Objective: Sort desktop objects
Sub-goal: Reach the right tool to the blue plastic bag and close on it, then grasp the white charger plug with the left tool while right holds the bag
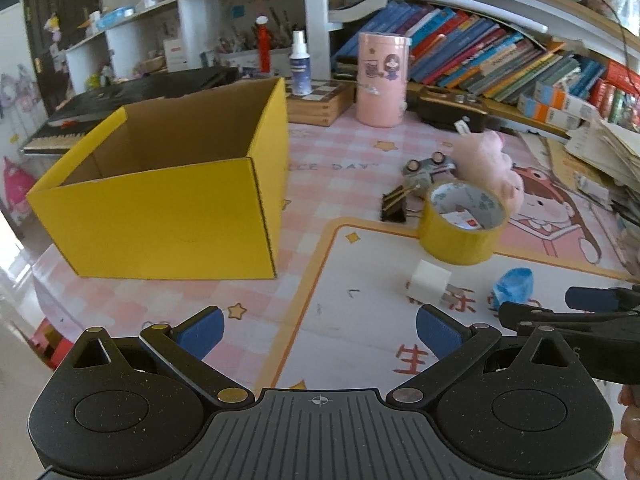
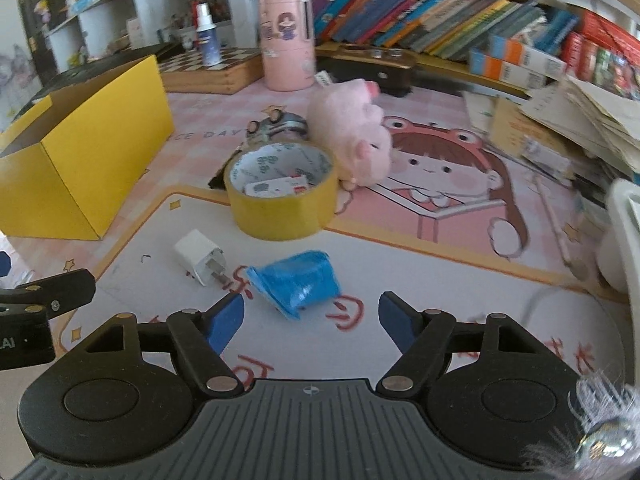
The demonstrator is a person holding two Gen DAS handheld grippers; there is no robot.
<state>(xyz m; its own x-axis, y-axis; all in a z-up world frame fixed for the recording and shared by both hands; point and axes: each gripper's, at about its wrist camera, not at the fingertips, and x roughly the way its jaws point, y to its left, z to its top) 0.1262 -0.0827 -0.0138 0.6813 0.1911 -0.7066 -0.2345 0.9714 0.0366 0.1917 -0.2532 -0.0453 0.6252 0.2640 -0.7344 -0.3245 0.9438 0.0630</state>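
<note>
Right gripper (image 2: 311,320): jaws spread, nothing between, lined up toward blue cup (image 2: 294,282), likely the next pick.
Left gripper (image 1: 318,330): jaws spread, empty.
Yellow box (image 1: 160,184): open-topped, probably the sorting bin.

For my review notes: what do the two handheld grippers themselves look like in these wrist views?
Both match: the left gripper and right gripper have matte black bodies with a ribbed grey centre plate bearing a small crosshair mark, two round black discs, black linkage arms with silver and brass rivets, and blue pads on the fingertips. No cables or sleeves show.
</note>
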